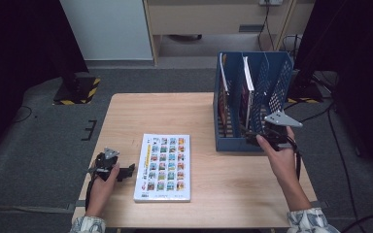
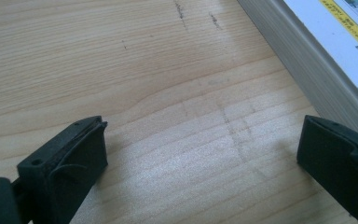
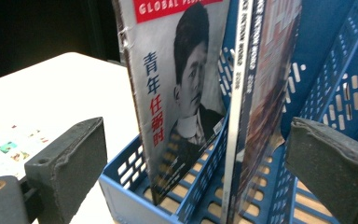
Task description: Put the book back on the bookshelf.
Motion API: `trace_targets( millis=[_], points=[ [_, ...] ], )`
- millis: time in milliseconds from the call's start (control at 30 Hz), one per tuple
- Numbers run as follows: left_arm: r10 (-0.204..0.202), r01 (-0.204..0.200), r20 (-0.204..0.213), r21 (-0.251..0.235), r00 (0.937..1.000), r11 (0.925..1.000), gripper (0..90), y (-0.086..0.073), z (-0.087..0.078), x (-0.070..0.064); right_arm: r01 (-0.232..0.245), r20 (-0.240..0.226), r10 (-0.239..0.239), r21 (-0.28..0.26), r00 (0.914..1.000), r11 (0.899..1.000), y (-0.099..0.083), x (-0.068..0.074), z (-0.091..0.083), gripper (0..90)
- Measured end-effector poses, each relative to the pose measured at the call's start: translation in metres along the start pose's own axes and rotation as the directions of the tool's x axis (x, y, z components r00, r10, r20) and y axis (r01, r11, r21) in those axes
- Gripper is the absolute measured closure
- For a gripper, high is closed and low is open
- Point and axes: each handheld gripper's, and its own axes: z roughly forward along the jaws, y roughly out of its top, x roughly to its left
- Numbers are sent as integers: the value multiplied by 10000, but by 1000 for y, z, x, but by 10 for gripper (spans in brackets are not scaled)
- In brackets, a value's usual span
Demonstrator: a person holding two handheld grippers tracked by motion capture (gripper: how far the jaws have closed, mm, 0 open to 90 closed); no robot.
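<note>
Table (image 1: pixel 204 111): light wood, carrying everything named below; the book serves as the landmark for places.
File rack (image 1: pixel 233 138): blue, with perforated dividers, standing upright beyond the book and to its right, well apart from it, at the table's far right part.
Book (image 1: pixel 164 167): thick, with a white cover printed in rows of small coloured pictures and a yellow strip along one long side; it lies flat near the table's near edge, left of the middle. The left gripper view shows its page edge (image 2: pixel 307 70) running along the wood.
Magazines: two stand on end inside the rack, right of and beyond the book. The grey magazine (image 3: pixel 182 93) with a portrait and a red banner is in one slot; the thinner magazine (image 3: pixel 256 102) with a white spine is in the next slot, a blue divider between them.
Left gripper (image 1: pixel 126 171): low over the table just to the left of the book, jaws spread wide, nothing between them but bare wood (image 2: pixel 200 135); the right-hand jaw sits close to the book's page edge.
Right gripper (image 1: pixel 253 137): well to the right of the book, at the rack's near end, jaws wide apart and holding nothing; both magazines show between them in the right gripper view.
</note>
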Motion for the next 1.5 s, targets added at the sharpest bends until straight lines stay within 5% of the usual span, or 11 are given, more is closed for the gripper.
trace_targets(
  millis=[233,700,1300,1500],
  points=[
    [-7,7,-3,13,10000,10000,5,0,0,-1,9,-358,-6,84,9994,10000,-7,6,-1,60],
    [-23,23,112,13,9999,10000,0,0,0,-1,44,-1044,-4,384,9945,9993,-30,40,-16,77],
    [53,-54,152,43,9999,10000,0,-1,-1,-3,680,-2457,-420,984,9684,9928,-44,97,0,79],
    [73,-73,170,45,9998,10000,0,-1,-1,-3,1363,-2692,-904,1570,9588,9781,-49,121,14,89]
  ],
)
